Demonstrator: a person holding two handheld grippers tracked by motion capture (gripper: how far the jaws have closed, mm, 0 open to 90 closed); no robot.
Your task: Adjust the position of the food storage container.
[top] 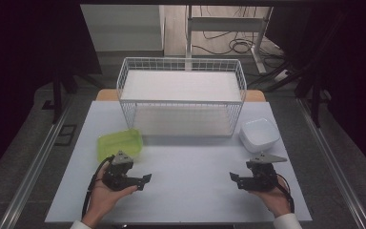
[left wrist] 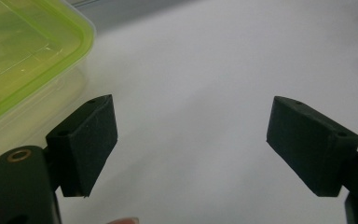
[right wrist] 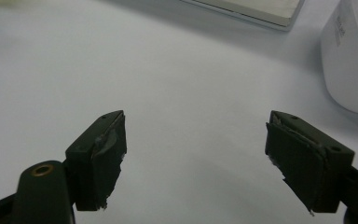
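Observation:
A clear box with a lime-green lid (top: 119, 143) sits on the white table at the left, just in front of a white wire basket shelf (top: 181, 95). A white square container (top: 259, 134) stands at the right. My left gripper (top: 146, 180) rests low on the table near the front, below the green box, jaws pointing toward the middle and open with nothing between them. In the left gripper view the green-lidded box (left wrist: 23, 56) lies at the upper left beyond my left gripper (left wrist: 191, 144). My right gripper (top: 233, 179) mirrors it, open and empty; the white container (right wrist: 352, 56) sits past my right gripper (right wrist: 193, 158).
The white tabletop (top: 186, 162) stretches between the two grippers. The wire shelf has two tiers holding white boards. Metal rails run along both sides of the table, and cables and a table frame lie on the floor behind.

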